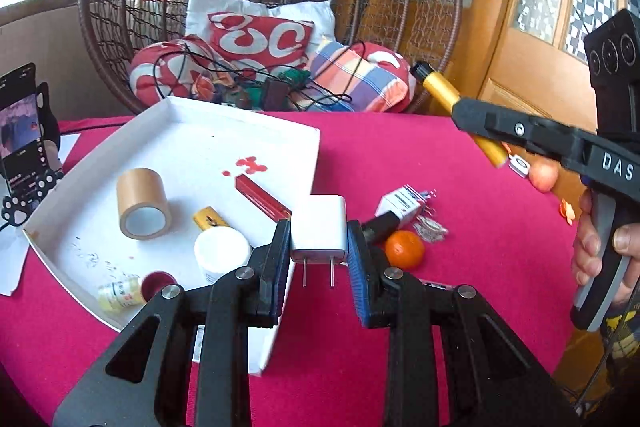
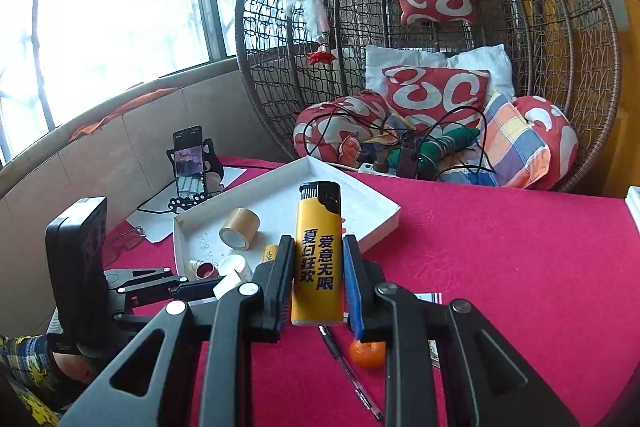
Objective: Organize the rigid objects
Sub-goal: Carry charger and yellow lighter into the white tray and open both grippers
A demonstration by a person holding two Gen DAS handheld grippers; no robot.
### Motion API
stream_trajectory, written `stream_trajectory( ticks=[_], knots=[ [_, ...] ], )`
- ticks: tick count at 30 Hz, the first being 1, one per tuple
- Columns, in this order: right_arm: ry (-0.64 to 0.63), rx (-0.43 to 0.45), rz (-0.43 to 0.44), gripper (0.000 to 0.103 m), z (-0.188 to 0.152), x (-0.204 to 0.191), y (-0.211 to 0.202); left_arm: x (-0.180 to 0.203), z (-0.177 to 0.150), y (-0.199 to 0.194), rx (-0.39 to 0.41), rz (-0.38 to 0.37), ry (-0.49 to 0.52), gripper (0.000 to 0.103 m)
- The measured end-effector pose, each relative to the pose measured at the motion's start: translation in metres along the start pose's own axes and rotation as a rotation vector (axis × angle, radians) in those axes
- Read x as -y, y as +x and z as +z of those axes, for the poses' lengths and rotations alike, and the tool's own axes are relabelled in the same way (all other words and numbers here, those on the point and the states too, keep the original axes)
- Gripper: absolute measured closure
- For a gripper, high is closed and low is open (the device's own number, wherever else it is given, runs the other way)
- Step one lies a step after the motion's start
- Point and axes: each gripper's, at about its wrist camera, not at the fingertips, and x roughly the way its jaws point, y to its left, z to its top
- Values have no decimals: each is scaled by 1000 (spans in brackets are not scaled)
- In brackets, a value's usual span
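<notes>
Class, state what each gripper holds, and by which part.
Left gripper clamps the white charger by its sides, prongs toward the camera. Right gripper clamps the yellow lighter around its lower body.

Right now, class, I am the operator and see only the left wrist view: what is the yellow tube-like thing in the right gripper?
Observer: A yellow plastic lighter with a black top, clamped upright in the right gripper.
Operator: Any print on it?
Observer: Dark Chinese characters run down its face.
Operator: What lies under it?
Observer: A clear ballpoint pen on the red tablecloth, beside a small orange fruit.
</notes>
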Motion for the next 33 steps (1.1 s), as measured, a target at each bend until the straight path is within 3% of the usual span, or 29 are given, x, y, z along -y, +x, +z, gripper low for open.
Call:
stream_trajectory(
  ticks=[5, 11, 15, 21, 22, 24, 25, 26, 28, 29, 31, 33],
  knots=[
    [25, -53, 60, 80, 11, -13, 45, -45, 24, 13, 18, 105, -104, 77],
    [31, -132, 60, 80, 8, -29, 104, -84, 23, 31, 2, 188, -209, 77],
    [28, -165, 44, 80, 1, -36, 130, -102, 13, 39, -28, 215, -272, 77],
    [43, -183, 27, 80, -8, -38, 145, -105, 9, 33, 1, 246, -295, 76],
    [53, -178, 30, 79, -9, -37, 144, -107, 10, 33, 8, 245, -300, 69],
    [61, -164, 29, 78, -11, -37, 141, -106, 11, 29, 30, 249, -311, 40],
    [59, -154, 22, 69, -11, -38, 138, -106, 11, 25, 46, 248, -315, 20],
    [59, -143, 11, 62, -11, -38, 134, -104, 12, 21, 65, 246, -317, 14],
    [68, -115, -2, 25, -11, -37, 124, -99, 15, 13, 102, 241, -306, 14],
    [76, -95, -2, 19, -11, -36, 117, -95, 16, 9, 117, 242, -295, 11],
    [88, -53, -14, 18, -11, -33, 102, -87, 17, 1, 147, 244, -281, 0],
    [103, -15, -25, 12, -11, -30, 86, -77, 17, -7, 167, 229, -274, 0]
  ],
)
